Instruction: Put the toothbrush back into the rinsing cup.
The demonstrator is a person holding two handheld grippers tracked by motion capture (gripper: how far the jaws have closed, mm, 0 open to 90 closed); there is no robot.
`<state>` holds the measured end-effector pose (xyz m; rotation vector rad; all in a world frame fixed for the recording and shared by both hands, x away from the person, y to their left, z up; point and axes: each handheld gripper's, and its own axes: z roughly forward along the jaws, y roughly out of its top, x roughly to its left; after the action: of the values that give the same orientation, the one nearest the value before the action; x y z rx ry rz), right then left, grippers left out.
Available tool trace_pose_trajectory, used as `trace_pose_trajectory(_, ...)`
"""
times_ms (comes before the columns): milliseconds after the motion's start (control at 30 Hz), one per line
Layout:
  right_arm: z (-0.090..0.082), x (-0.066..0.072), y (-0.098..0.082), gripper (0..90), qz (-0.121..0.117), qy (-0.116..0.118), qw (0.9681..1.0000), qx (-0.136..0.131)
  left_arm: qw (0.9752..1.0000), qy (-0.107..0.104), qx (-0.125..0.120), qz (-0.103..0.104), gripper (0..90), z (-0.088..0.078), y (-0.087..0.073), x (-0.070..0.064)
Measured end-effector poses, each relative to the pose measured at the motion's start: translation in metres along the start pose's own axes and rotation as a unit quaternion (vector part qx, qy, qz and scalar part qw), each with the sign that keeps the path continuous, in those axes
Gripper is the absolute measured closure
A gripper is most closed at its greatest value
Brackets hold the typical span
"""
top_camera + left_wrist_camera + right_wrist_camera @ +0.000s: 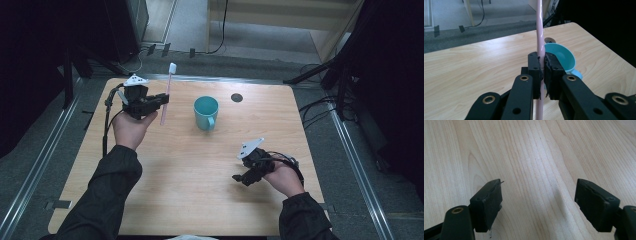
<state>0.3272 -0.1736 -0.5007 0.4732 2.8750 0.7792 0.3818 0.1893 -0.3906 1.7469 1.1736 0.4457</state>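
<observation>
A pink toothbrush (pixel 166 97) with a white head stands nearly upright in my left gripper (pixel 162 100), which is shut on its handle above the table's far left. In the left gripper view the pink handle (pixel 540 32) runs straight up between the pads, and the teal mug (pixel 562 58) sits just beyond them. That mug (pixel 206 113) stands upright at the table's middle back, its handle toward the person, a short way right of the toothbrush. My right gripper (pixel 240 179) rests low at the front right, open, with bare wood between its fingers (pixel 486 202).
The wooden table (pixel 190 195) has a round cable hole (pixel 237 97) at the back, right of the mug. Dark stands and cables lie on the floor around the table. Both sleeved forearms come in from the bottom edge.
</observation>
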Motion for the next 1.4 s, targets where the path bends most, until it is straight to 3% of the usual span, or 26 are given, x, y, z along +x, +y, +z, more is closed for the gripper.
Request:
trace_pose_trajectory(633,0.0,0.0,0.0,21.8,-0.004,0.002,1.0,-0.002,0.9997,-0.016,-0.001,0.02,84.3,0.032,0.033,-0.025)
trace_pose_trajectory(867,0.0,0.0,0.0,21.8,-0.004,0.003,1.0,-0.004,0.9995,-0.017,-0.008,0.023,84.3,0.044,0.039,-0.033)
trace_pose_trajectory(1000,0.001,0.0,0.001,21.8,-0.005,0.005,1.0,-0.001,0.9995,-0.021,-0.02,0.013,84.4,0.05,0.043,-0.037)
trace_pose_trajectory(1400,0.001,0.001,0.001,21.8,-0.005,0.005,1.0,-0.002,0.9994,-0.014,-0.025,0.022,84.4,0.073,0.045,-0.052)
